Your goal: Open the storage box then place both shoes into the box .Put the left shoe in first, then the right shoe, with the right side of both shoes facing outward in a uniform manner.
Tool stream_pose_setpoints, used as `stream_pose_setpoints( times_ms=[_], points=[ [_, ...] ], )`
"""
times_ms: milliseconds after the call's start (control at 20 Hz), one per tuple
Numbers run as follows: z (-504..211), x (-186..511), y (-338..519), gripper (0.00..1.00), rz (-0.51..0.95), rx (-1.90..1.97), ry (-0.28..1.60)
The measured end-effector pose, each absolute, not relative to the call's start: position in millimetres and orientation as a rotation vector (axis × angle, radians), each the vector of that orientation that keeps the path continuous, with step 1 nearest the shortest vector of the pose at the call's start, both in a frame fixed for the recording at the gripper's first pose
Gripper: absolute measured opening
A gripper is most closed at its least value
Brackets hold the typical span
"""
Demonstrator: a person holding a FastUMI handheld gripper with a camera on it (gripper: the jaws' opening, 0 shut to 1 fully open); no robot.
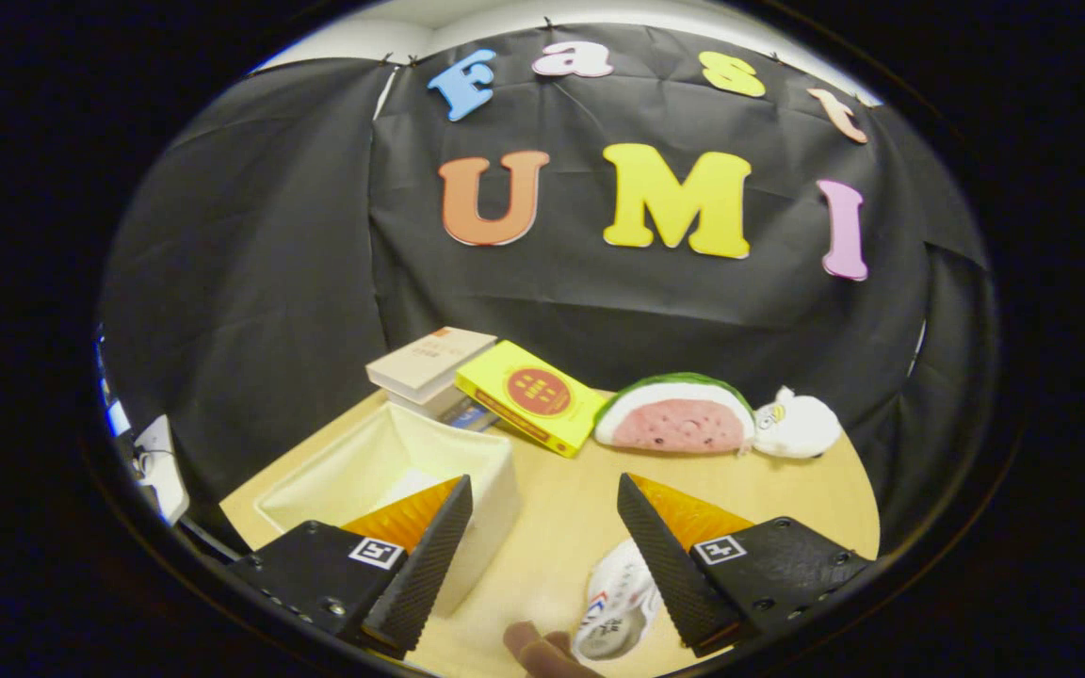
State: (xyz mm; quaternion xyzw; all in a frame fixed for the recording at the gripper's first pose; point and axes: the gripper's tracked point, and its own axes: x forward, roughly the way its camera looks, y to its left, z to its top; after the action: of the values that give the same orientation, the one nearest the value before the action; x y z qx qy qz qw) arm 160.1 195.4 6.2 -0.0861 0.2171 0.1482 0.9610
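Storage box at 10 o'clock of the fingers: lid off, no shoe visible inside. Fingers released, spread apart, grasping nothing. One white shoe lies on the surface at 5 o'clock, by the right finger. Both placements apparently outstanding.

Open cream storage box beside white shoe on table.

black cloth wall | pale wooden table | dim room, white ceiling
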Motion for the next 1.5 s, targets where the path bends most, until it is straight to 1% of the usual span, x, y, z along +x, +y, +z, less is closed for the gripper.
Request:
stream_pose_setpoints(
  times_ms=[200,350,550,900,1000,1200,1250,1400,1500],
  points=[
    [-43.9,160.3,152.7,0.96,0.255,-0.225,0.524],
    [-90.9,154.4,129.5,0.96,0.208,-0.239,0.664],
    [-127.1,147.4,99.0,0.92,0.161,-0.299,0.778],
    [-171.9,140.5,62.3,0.93,0.083,-0.380,0.919],
    [-189.9,144.1,60.2,0.85,0.079,-0.411,0.971],
    [-204.6,152.4,71.2,0.46,0.102,-0.384,1.029],
    [-202.1,152.3,70.4,0.29,0.100,-0.387,1.040],
    [-208.3,150.0,73.8,0.13,0.118,-0.327,1.091],
    [-206.6,151.3,77.8,0.09,0.120,-0.222,1.115]
  ],
)
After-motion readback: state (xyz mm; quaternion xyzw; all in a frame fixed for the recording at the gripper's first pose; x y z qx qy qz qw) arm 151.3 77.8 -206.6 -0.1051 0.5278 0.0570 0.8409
